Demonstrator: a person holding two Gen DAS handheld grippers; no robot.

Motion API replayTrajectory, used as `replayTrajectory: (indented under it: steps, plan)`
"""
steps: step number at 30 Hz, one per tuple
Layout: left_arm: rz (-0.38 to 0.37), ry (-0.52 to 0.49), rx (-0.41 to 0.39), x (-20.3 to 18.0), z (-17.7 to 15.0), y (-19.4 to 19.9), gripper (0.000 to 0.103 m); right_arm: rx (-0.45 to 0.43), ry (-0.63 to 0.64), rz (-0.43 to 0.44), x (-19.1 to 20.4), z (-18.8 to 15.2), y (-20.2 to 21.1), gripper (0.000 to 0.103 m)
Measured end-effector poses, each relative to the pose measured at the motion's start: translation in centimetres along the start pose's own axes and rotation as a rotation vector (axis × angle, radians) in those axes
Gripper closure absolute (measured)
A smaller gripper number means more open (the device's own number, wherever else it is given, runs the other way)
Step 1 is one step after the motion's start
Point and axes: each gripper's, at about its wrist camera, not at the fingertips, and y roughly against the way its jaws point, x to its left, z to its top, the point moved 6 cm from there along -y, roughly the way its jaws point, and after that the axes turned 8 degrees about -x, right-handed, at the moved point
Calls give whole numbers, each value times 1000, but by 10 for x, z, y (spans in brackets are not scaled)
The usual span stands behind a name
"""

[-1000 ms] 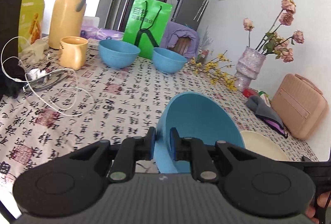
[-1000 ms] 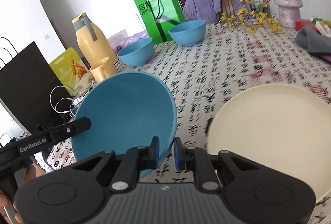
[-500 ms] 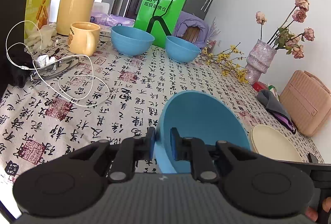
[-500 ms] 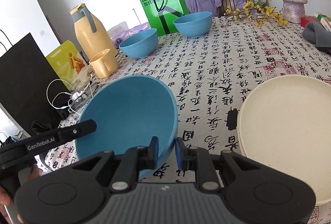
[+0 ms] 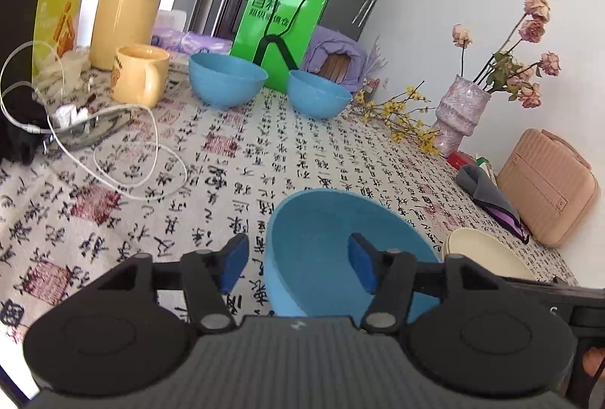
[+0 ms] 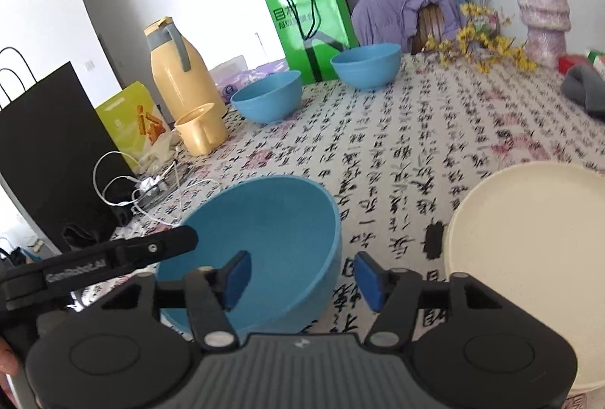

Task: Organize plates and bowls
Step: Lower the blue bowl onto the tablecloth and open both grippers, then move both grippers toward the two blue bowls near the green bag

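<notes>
Smooth matte blue bowl sits on the desk, its calligraphy-print cloth under it, just left of the round cream plate. Your left gripper and right gripper have just been opening: jaws spread, each straddling the rim, pads off it. Only your left view shows the ribbed pink case; only your right shows the black paper bag.

Right hand-held gripper just opened astride blue bowl rim, cream plate beside
</notes>
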Motion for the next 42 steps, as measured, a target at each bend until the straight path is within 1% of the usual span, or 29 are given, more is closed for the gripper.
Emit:
replayTrajectory:
  steps: [2,3,6,7,8,11,15,16,17,19,22,30,35,40,42]
  plan:
    - [11,-35,-41,-1,2,6,28,-26,29,-14,1,2,4,38]
    - [15,-51,-66,-1,2,10,26,-46,39,-19,1,4,7,37]
    - [33,-105,-135,1,3,25,14,-120,94,-35,1,6,23,29]
    - [43,-117,-152,2,1,31,7,-148,114,-43,1,6,28,25]
    - [54,-125,-164,4,0,36,5,-176,133,-48,0,4,34,22]
    - [83,-156,-190,6,-6,51,3,-237,166,-56,-4,-4,48,20]
    - [130,-202,-249,5,-14,70,0,-270,201,-63,-6,-18,61,20]
    - [130,-206,-252,5,-16,73,0,-276,210,-62,-5,-22,63,18]
    - [129,-203,-246,5,-17,74,0,-280,216,-60,-6,-25,66,15]
    - [138,-196,-240,4,-18,75,0,-282,224,-57,-6,-29,68,13]
    - [142,-201,-246,2,-16,75,0,-273,217,-60,-7,-32,68,13]
    - [135,-215,-249,-5,-11,67,0,-286,220,-67,-11,-29,68,12]
    - [142,-211,-244,-2,8,53,0,-303,213,-65,-15,-11,64,12]
    - [165,-154,-223,10,36,28,0,-312,192,-38,-18,23,56,12]
    - [170,-151,-217,12,48,17,0,-297,174,-28,-21,37,48,13]
